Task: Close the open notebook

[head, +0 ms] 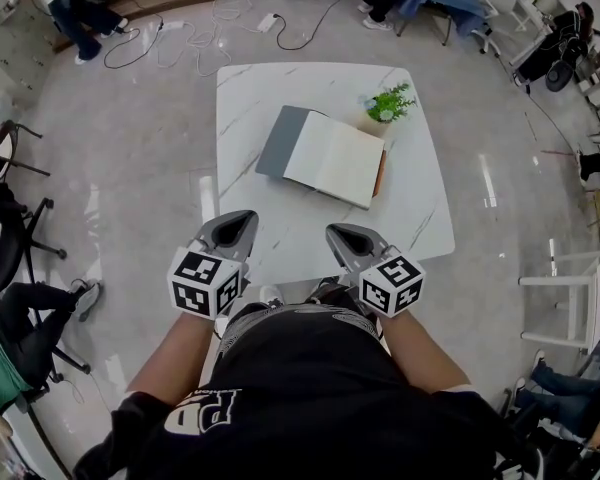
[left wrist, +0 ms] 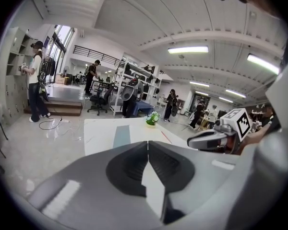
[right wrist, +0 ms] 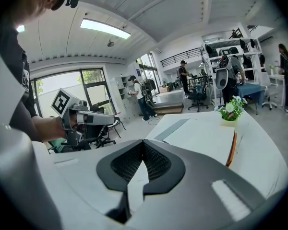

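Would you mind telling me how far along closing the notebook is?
Nothing is done yet: the notebook lies open on the white table. Nothing is in hand; the left gripper and right gripper hover short of it, jaws together and empty. Closing it remains.

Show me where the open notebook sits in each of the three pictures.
Head view: the open notebook lies on the white table, above picture centre.
Left gripper view: its grey cover shows as a strip just left of centre.
Right gripper view: notebook right of centre, orange edge at its right.
Shared landmark: the potted plant beside the notebook.
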